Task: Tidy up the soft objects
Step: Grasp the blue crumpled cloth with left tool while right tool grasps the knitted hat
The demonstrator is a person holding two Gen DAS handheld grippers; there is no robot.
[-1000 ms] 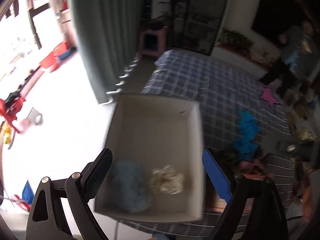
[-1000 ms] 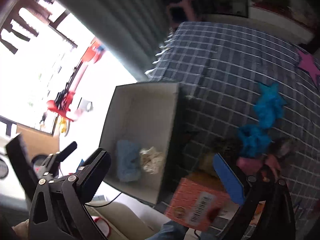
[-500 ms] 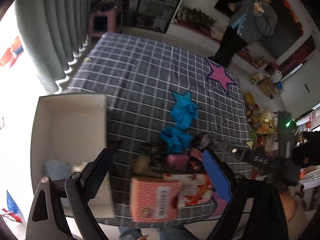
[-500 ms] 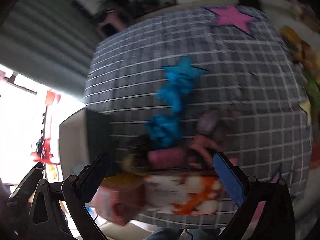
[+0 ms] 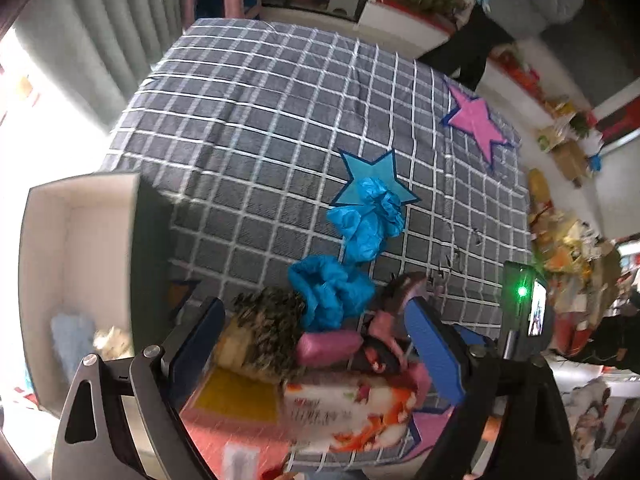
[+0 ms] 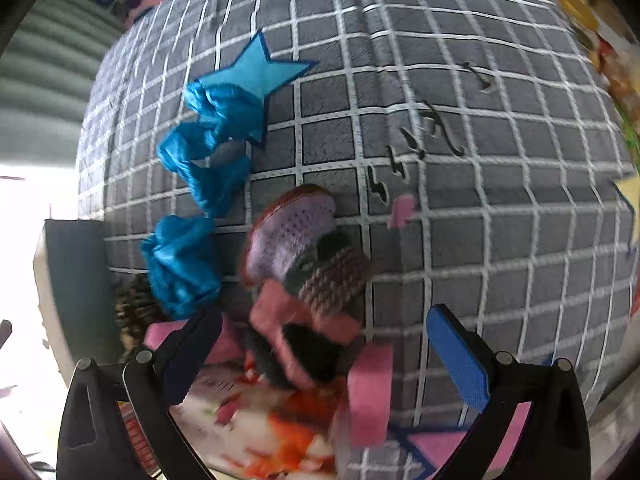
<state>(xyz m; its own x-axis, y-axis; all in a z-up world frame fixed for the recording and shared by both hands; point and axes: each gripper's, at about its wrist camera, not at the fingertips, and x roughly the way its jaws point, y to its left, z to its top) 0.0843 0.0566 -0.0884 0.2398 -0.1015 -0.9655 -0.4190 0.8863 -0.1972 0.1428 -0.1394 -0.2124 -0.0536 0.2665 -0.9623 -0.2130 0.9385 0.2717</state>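
Note:
A heap of soft things lies at the near edge of the plaid bed cover [image 5: 260,120]: two crumpled blue pieces [image 5: 332,296] [image 5: 368,220], a spiky brown plush [image 5: 268,332], a pink roll [image 5: 328,348], a knitted slipper [image 6: 296,240] and a floral tissue pack [image 5: 348,412]. My left gripper [image 5: 316,344] hangs open over the plush and the pink roll. In the right wrist view my right gripper [image 6: 324,356] stands open just above the slipper and the pink foam pieces [image 6: 368,388], with its pads apart from them. A white box [image 5: 80,260] at the left holds a pale blue piece [image 5: 72,340] and a cream piece [image 5: 112,344].
A pink carton [image 5: 232,420] lies beside the tissue pack at the bed's near edge. Blue [image 5: 372,184] and pink [image 5: 476,120] star patches mark the cover. A person [image 5: 520,0] stands beyond the far corner, near a pink stool [image 5: 220,0]. Clutter lines the right side [image 5: 568,240].
Both views have swung from the white box to the heap on the plaid cover and come lower and closer to it. Both grippers' jaws stayed wide apart.

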